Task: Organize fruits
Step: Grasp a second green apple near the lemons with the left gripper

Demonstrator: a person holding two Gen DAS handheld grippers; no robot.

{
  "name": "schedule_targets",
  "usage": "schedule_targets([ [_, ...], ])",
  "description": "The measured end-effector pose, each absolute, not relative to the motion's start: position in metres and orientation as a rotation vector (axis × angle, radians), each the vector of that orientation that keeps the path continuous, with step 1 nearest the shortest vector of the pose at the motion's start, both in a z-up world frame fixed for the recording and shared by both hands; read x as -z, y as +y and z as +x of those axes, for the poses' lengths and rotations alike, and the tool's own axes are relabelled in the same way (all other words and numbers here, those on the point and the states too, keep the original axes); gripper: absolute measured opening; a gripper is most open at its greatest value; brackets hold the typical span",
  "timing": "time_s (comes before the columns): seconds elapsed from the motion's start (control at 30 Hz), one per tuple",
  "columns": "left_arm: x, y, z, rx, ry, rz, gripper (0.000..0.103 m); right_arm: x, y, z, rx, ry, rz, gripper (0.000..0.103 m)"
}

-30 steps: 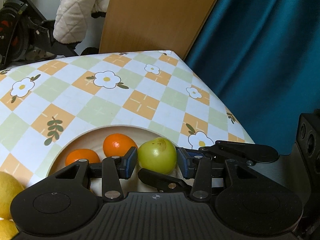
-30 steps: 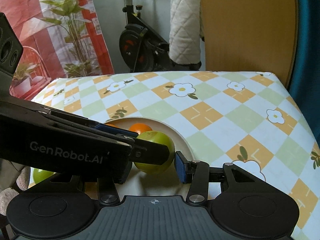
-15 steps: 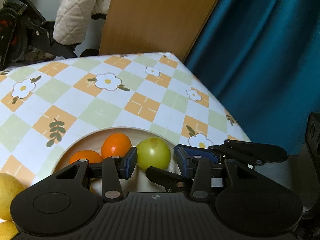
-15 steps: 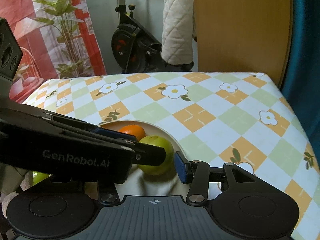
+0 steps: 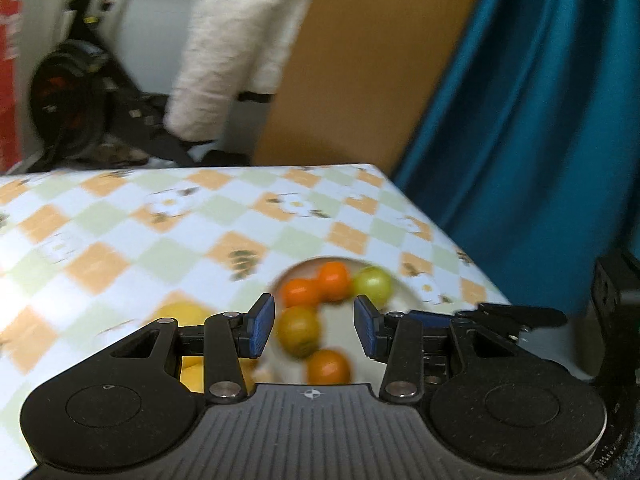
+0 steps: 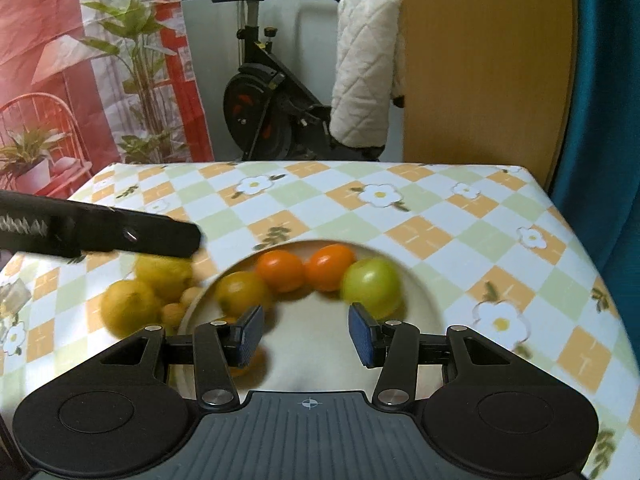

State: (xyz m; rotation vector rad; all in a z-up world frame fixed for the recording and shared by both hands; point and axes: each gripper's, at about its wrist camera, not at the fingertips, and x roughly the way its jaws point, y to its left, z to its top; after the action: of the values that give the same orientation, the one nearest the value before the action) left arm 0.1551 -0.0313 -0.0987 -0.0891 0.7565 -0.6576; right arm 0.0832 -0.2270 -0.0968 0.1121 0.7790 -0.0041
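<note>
Both tools have drawn back and up from the plate. A second ago the green apple sat between the left tool's blue pads; now it lies free on the plate, farther off. The right tool has backed off too, with nothing between its pads. The left tool no longer crosses in front of it, and more fruit shows.

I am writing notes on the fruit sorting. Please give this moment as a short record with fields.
plate: holds a green apple, two oranges, and a yellowish fruit
beside plate: two lemons on the tablecloth
left tool: open, holds nothing
right tool: open, holds nothing
picture quality: blurred by motion
</note>
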Motion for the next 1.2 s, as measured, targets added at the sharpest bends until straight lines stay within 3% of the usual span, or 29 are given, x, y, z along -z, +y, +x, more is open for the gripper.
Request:
schedule_targets([
  [0.3, 0.098, 0.037, 0.154, 0.542, 0.772, -0.12, 0.045, 0.097, -0.155, 0.094, -0.08, 0.793, 0.073, 0.044],
  [1.2, 0.112, 0.036, 0.116, 0.436, 0.843, -0.173, 0.045, 0.114, -0.127, 0.088, -0.313, 0.762, -0.081, 0.045],
])
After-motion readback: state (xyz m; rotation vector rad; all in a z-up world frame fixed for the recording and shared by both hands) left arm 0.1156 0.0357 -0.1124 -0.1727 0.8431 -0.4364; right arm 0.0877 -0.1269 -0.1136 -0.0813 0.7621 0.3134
